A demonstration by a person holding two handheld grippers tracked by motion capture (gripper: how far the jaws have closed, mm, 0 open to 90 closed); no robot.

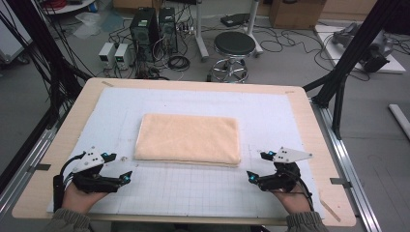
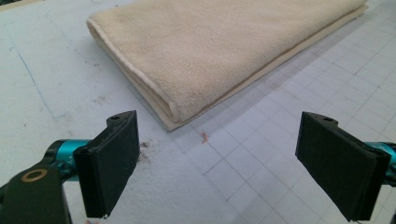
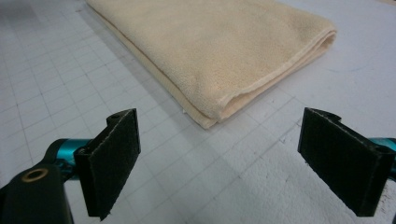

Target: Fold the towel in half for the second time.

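- I'm holding the left gripper (image 1: 118,167) near the front-left corner of the worktop (image 1: 58,159), over the white grid mat (image 1: 193,186). Jaws are standing wide apart w/ nothing between them; pads (image 2: 112,165) are clear of any cloth.
- Left gripper view: I'm looking along the jaws at the near-left corner of the folded towel (image 2: 224,51). Folded edge w/ stacked layers is facing me; it's near, not touching.
- Towel (image 1: 188,138) is lying flat at mid-worktop, folded into a neat rectangle, long sides parallel to the front edge, both grippers apart from it.
- I'm holding the right gripper (image 1: 257,166) toward the front-right corner, just beside the towel's near-right corner. Jaws are also gaping wide, gripping nothing.
- Right gripper view: the towel (image 3: 219,46) corner is sitting ahead between the two pads (image 3: 114,161), layers showing at the fold.
- Step, as I'm reading it: towel looks folded and let go, or I'm lining up for another fold. Can't tell which from this alone.
- Next move, if another fold is wanted: I'm thinking each gripper needs to go fwd and low to its near corner, get one jaw under all layers, close on the full stack, then lift both together evenly.
- Risk I'm watching: pinching the top layer alone would be peeling the fold open; uneven lift would be skewing it.
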